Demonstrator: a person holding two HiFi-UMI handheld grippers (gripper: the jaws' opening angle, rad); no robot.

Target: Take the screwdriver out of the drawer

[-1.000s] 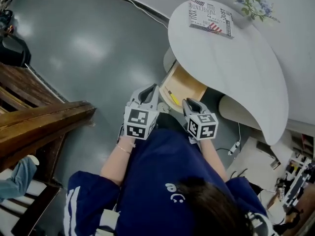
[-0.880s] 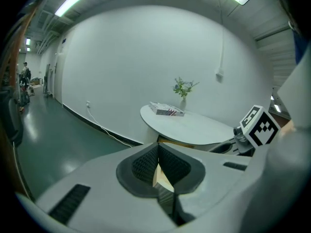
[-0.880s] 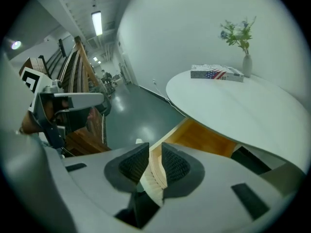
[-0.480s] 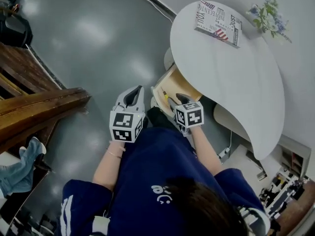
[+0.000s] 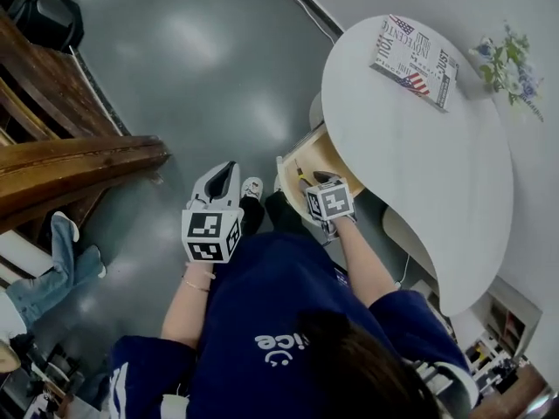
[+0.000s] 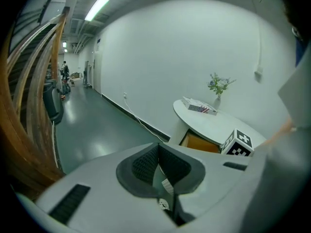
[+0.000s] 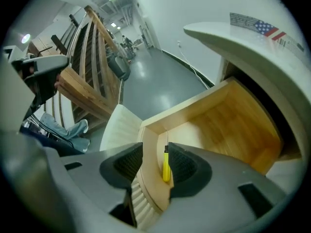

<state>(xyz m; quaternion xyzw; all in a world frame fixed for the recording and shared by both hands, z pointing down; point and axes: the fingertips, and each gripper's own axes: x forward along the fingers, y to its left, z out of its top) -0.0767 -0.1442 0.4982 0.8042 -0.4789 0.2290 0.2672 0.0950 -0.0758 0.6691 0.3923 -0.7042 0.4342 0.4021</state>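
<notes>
The wooden drawer (image 5: 325, 154) stands pulled out from under the round white table (image 5: 419, 147). A yellow-handled screwdriver (image 7: 166, 167) lies inside it, along its front wall (image 7: 150, 154). My right gripper (image 7: 155, 161) points steeply down over that wall. Its jaws are opening, with the wall and the screwdriver between them and the pads not pressing on either. In the head view the right gripper (image 5: 318, 182) is at the drawer's near edge. My left gripper (image 5: 222, 175) hangs left of the drawer over the floor, shut and empty (image 6: 157, 165).
A printed book (image 5: 415, 49) and a small plant (image 5: 508, 61) rest on the table. A wooden staircase (image 5: 70, 164) runs along the left. Another person's jeans leg (image 5: 48, 273) is at the lower left. Grey floor (image 5: 192, 77) spreads beyond.
My right gripper has dropped to the drawer's front edge. My left gripper has drifted left, away from the drawer. The head view has swung, so the table sits further right.
</notes>
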